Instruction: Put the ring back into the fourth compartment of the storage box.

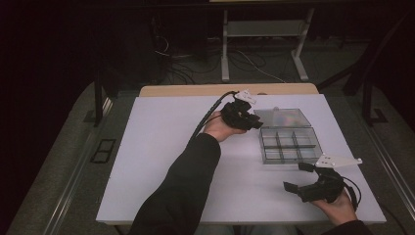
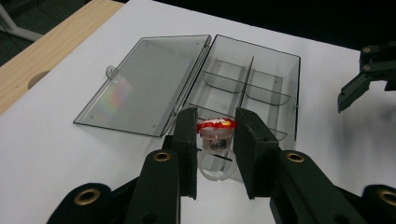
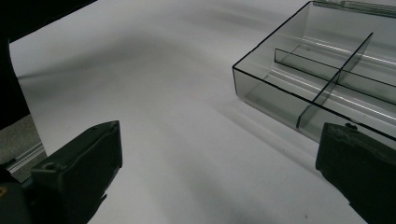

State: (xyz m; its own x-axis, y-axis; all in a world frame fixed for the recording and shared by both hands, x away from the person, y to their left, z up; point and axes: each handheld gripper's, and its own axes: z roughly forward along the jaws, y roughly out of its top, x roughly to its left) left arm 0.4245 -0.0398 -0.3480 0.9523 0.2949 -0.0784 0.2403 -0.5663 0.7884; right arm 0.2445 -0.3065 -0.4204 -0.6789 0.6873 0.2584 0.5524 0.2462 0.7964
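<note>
A clear plastic ring with a red top sits between the pads of my left gripper, which is shut on it. That gripper hovers at the left edge of a smoky clear compartment box, beside its lid, which lies open and flat. The box has several empty compartments. My right gripper rests near the table's front right, open, with nothing between its fingers. A corner of the box lies ahead of it.
The box stands on a white board over a wooden tabletop. A dark-sleeved forearm crosses the board's middle. Desk legs and cables lie on the floor beyond the far edge. My right gripper shows at the left gripper view's right edge.
</note>
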